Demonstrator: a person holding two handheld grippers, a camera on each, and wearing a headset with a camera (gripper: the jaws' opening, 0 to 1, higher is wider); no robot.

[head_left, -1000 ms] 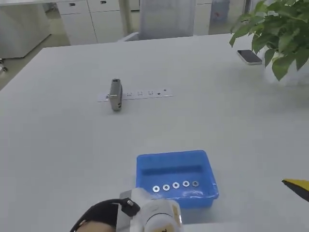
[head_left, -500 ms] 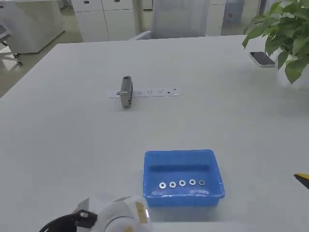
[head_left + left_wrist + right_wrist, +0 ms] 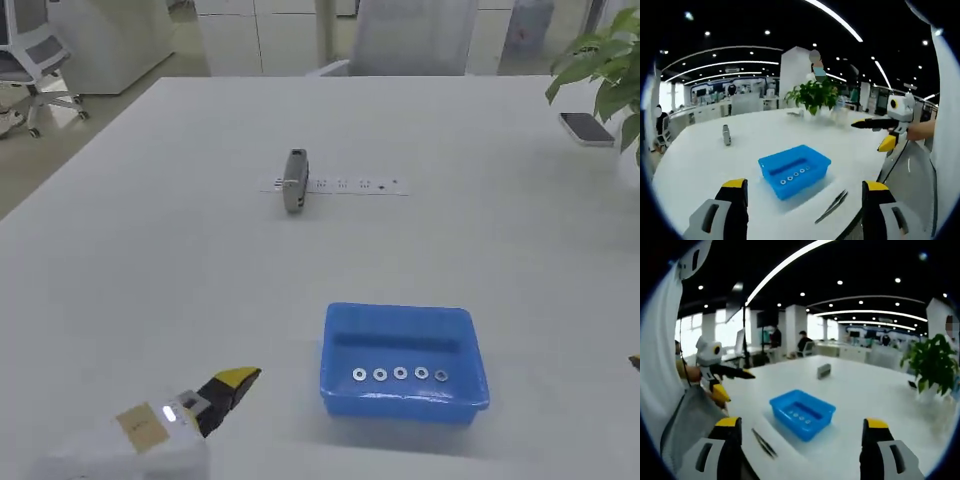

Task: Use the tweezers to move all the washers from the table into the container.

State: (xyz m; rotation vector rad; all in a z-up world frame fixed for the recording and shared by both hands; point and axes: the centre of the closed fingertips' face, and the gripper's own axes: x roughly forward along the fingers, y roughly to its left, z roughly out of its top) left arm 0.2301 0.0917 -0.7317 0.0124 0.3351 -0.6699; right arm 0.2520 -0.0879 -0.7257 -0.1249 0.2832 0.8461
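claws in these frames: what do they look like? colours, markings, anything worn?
Both match. The left claw has two grey-white shells with black inner faces and yellow tips; the right claw looks the same. In the head view the left body is white, with a tan label patch and a small lit indicator. White clothing shows at the edge of each gripper view.

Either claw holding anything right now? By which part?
Nothing is held. The left claw and right claw both stand open and empty. The tweezers lie flat on the table near the blue container.
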